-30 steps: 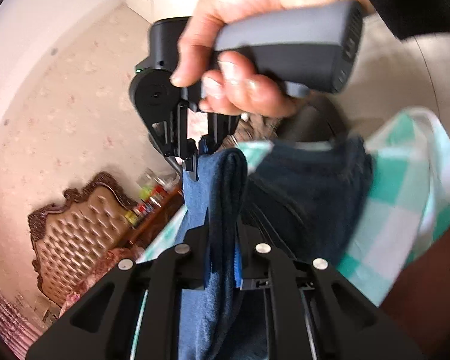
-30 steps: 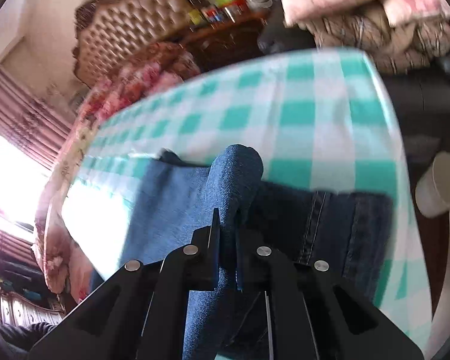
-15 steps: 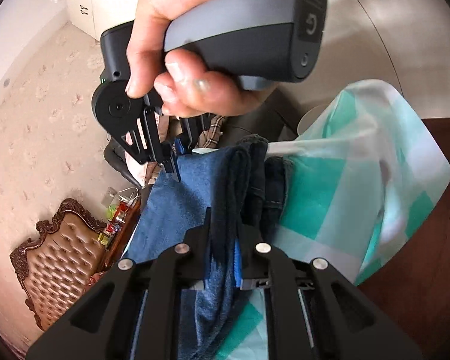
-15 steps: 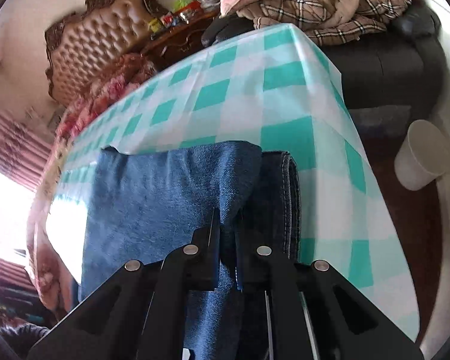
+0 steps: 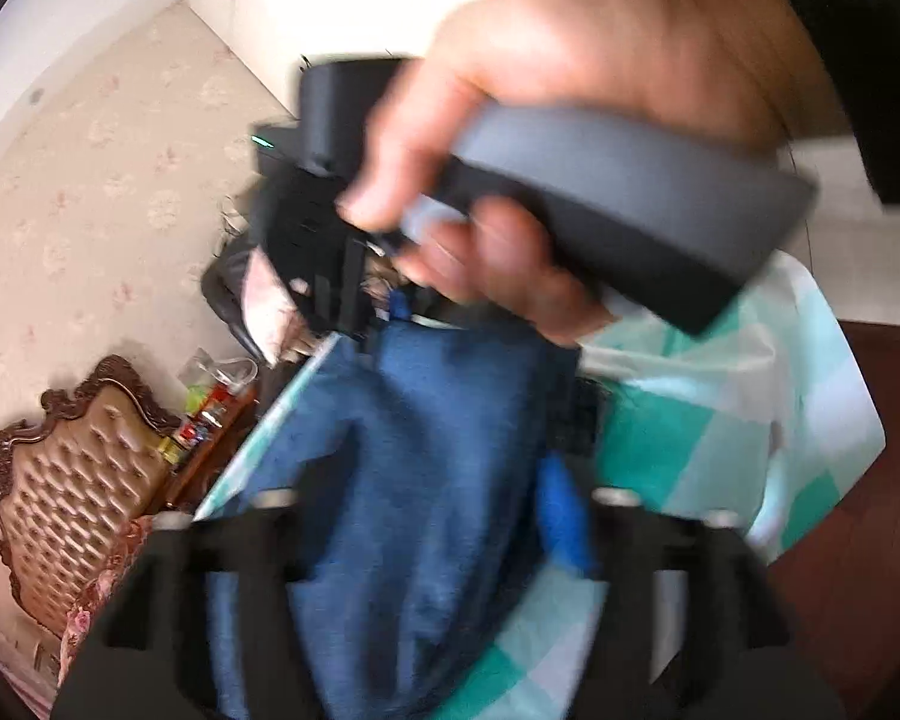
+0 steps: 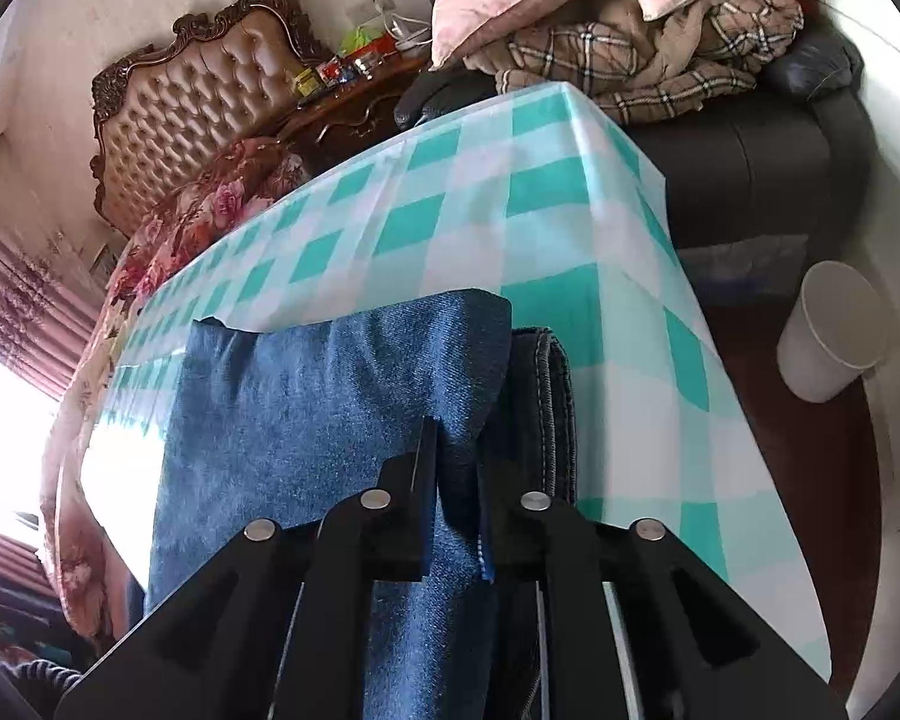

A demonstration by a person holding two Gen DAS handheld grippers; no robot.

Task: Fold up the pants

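Note:
The blue denim pants (image 6: 330,396) lie folded over on the table with the green-and-white checked cloth (image 6: 510,204); the waistband edge (image 6: 552,396) shows under the top layer. My right gripper (image 6: 456,450) is shut on the edge of the top layer. It also shows in the left wrist view (image 5: 354,300), with the hand around its handle. In the blurred left wrist view, my left gripper (image 5: 432,492) has its fingers wide apart, and the pants (image 5: 438,420) lie between them, not pinched.
A white bin (image 6: 834,330) stands on the floor right of the table. A dark sofa (image 6: 750,168) with pillows and a plaid blanket is behind the table. A tufted headboard (image 6: 198,96) and a flowered bedspread are at the far left.
My left gripper has opened and let go of the pants. The top layer now lies flatter over the waistband end. My right gripper still grips the fold.

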